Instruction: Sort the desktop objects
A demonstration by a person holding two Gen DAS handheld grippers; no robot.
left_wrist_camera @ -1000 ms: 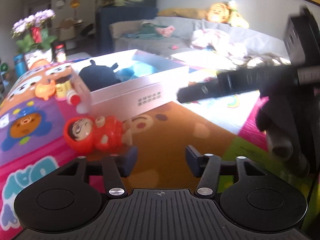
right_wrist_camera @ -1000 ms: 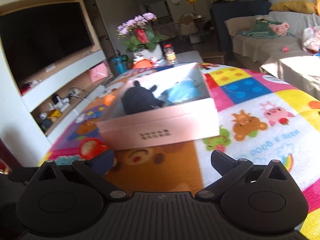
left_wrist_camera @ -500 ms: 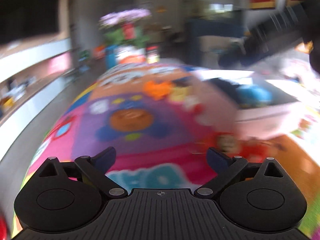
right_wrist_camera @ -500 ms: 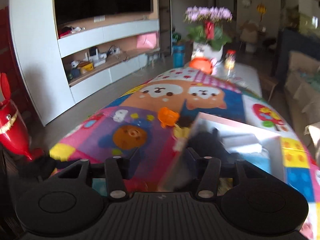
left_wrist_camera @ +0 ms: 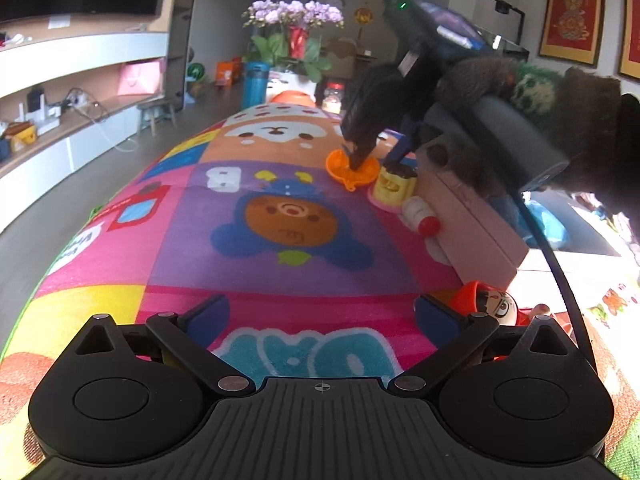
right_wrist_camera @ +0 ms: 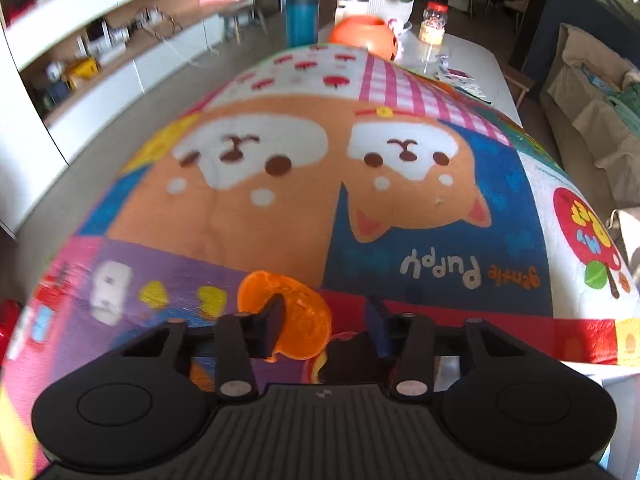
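Observation:
An orange plastic toy [left_wrist_camera: 352, 168] lies on the colourful mat beside a pink box [left_wrist_camera: 476, 224]. My right gripper [right_wrist_camera: 324, 320] is down over it, open, with the orange toy [right_wrist_camera: 296, 312] between its fingers; it also shows in the left wrist view [left_wrist_camera: 360, 156]. A yellow toy [left_wrist_camera: 394, 186] and a white bottle with a red cap [left_wrist_camera: 420, 216] lie against the box. A red doll [left_wrist_camera: 488, 304] lies by the box's near corner. My left gripper [left_wrist_camera: 320, 316] is open and empty above the mat, its right finger beside the doll.
The box holds blue items [left_wrist_camera: 548, 224]. Beyond the mat stand a flower pot [left_wrist_camera: 292, 52], a blue bottle [right_wrist_camera: 302, 12], an orange bowl [right_wrist_camera: 364, 36] and a jar [right_wrist_camera: 434, 24]. Shelves line the left wall. A sofa [right_wrist_camera: 592, 100] stands at the right.
My left gripper has swung left and opened wide. My right gripper has moved from in front of the box to the orange toy and lowered over it, its fingers narrower.

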